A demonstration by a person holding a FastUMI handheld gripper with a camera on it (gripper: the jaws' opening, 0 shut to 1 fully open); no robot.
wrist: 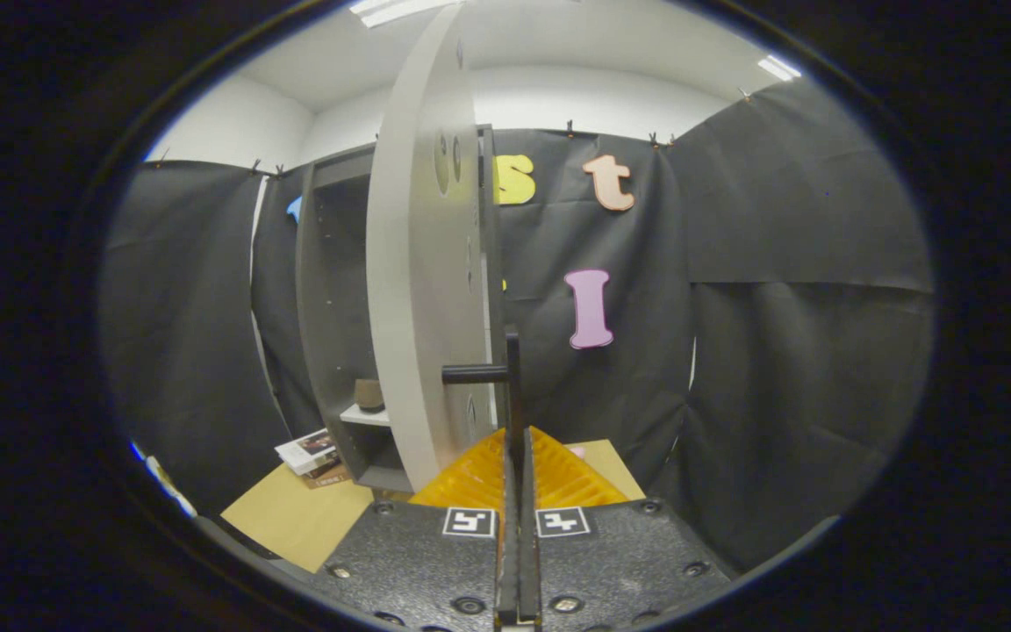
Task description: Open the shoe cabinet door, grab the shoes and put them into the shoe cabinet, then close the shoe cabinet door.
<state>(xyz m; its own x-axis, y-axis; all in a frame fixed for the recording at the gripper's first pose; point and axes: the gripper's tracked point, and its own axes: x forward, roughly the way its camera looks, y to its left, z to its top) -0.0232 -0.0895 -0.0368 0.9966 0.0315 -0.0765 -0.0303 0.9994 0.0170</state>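
Observation:
The grey shoe cabinet [330,290] stands ahead to the left with its door [422,290] swung out, so I see the door nearly edge-on just ahead of me. A black bar handle [512,369] sticks out from the door on a short stem. My gripper [516,439] is shut on this handle, with the yellow fingers [558,474] pressed together on either side of the vertical bar. Inside the cabinet, a brown shoe [369,395] sits on a white shelf [365,416], partly hidden by the door.
A small stack of books [312,453] lies on the floor by the cabinet's left foot. A tan floor mat [295,518] lies under the cabinet and gripper. Black cloth walls close in on the left, behind and to the right.

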